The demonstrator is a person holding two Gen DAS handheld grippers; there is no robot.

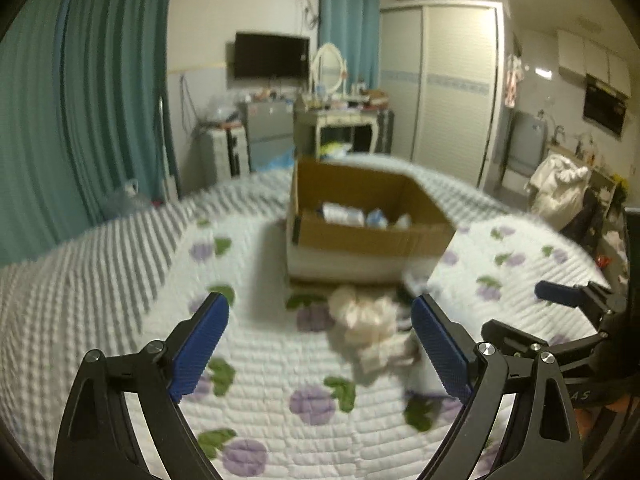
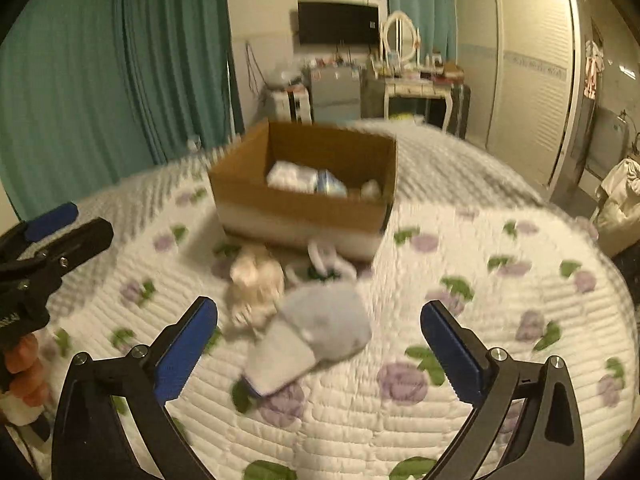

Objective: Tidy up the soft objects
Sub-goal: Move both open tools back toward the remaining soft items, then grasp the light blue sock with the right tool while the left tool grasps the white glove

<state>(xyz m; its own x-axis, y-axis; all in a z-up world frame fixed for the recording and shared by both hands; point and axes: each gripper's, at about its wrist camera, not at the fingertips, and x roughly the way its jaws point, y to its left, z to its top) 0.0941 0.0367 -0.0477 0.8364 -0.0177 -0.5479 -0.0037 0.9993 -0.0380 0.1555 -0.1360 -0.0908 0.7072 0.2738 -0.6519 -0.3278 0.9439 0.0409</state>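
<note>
Reaching stage, likely: both tongs, left (image 1: 320, 344) and right (image 2: 319, 344), gape empty over the bed (image 2: 500, 300); grey sock (image 2: 316, 336) lies near, cardboard box (image 2: 304, 188) beyond. Next: lower, clamp.

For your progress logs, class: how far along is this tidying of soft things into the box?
Done: a few pale soft items already lie in the box. In hand: nothing; the left tool and right tool are both open and empty. Left: the grey sock, cream bundle and white item on the quilt.
</note>
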